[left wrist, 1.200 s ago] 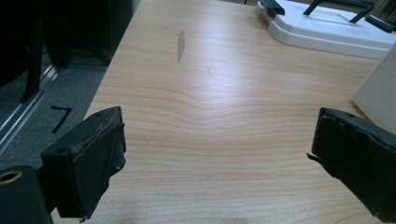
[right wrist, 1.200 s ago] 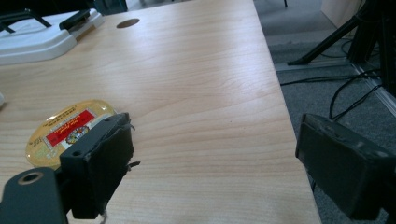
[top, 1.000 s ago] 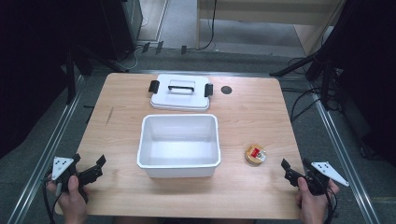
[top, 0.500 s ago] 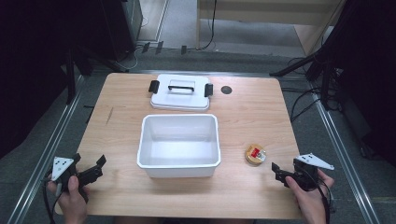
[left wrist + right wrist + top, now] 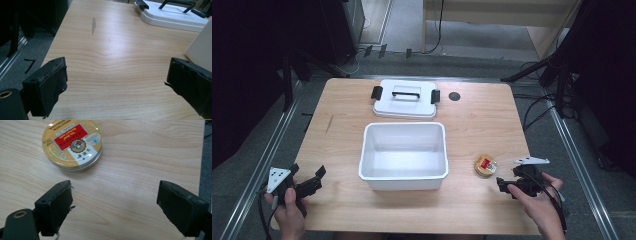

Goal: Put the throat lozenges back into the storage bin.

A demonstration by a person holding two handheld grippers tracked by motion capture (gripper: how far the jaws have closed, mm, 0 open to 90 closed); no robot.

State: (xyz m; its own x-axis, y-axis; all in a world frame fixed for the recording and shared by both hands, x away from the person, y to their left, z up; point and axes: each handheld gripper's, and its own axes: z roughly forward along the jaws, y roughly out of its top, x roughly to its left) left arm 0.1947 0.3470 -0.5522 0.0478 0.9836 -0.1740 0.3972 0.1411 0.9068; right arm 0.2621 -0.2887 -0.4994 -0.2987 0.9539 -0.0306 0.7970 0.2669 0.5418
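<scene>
A small round gold tin (image 5: 485,165) (image 5: 72,145) with a red label lies flat on the wooden table, right of the white tub (image 5: 404,155). My right gripper (image 5: 503,184) (image 5: 113,206) hovers just behind and to the right of the tin, its jaws open with only bare wood between them. At the table's front left corner a hand holds my left gripper (image 5: 314,181) (image 5: 116,87), also open and holding nothing, pointing over bare wood toward the tub's left side.
The tub's white lid (image 5: 404,99) (image 5: 172,15) with black handle and clips lies flat behind the tub. A dark round hole (image 5: 454,96) sits at the back right of the table. Metal rails and cables run along the floor on both sides.
My right gripper has moved left from the table's right edge toward the tin and risen a little. The left gripper has stayed where it was.
</scene>
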